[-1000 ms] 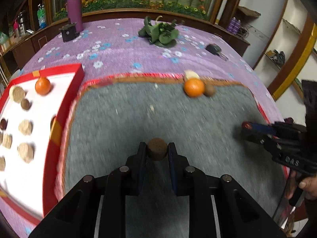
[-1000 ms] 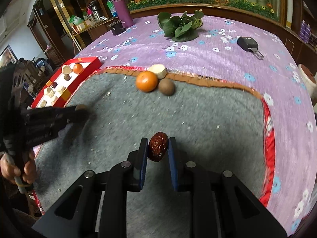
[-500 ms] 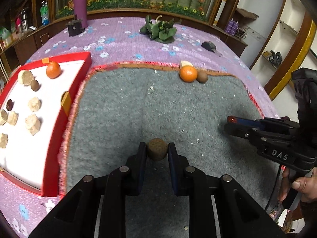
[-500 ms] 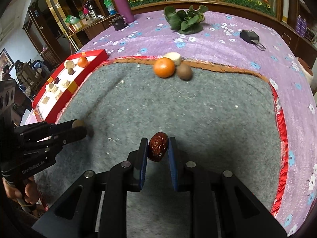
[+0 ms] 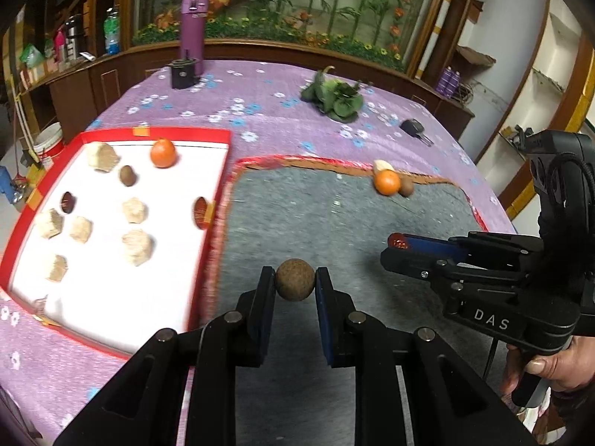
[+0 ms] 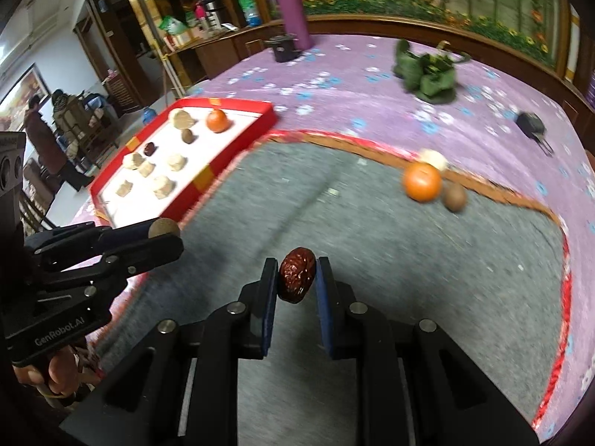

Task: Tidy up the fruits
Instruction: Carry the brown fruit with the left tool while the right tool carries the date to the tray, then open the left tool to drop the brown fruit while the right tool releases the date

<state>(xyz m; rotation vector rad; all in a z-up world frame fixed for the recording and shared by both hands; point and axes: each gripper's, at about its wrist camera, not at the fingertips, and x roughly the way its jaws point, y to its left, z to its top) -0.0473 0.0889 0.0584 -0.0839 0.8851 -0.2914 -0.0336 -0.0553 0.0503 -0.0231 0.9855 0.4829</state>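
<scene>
The left gripper (image 5: 295, 285) is clamped on a round brown ball (image 5: 295, 284) with a rough, corky skin, held above the grey mat (image 5: 334, 230) just beside the red tray (image 5: 214, 223). The right gripper (image 6: 296, 278) is clamped on a wrinkled dark red date (image 6: 297, 274), also above the mat and further from the tray. The tray has a white floor and sits on the purple flowered tablecloth (image 5: 260, 111), its long wall touching the mat's left edge. Inside it lie an orange (image 5: 162, 152) near the far wall, a small brown fruit (image 5: 127, 175) beside that, a dark red date (image 5: 67, 201) toward the left side, another reddish fruit (image 5: 200, 212) pressed against the right wall, and several pale beige lumps (image 5: 137, 247) scattered across the middle and front. At the mat's far edge a second orange (image 5: 387, 182) sits touching a small brown fruit (image 5: 406, 187), with a pale piece (image 5: 383, 165) just behind them. Further back on the cloth are a bunch of green leaves (image 5: 334, 98), a purple flask (image 5: 192, 33), a small black box (image 5: 183, 73) and a black key fob (image 5: 413, 127).
</scene>
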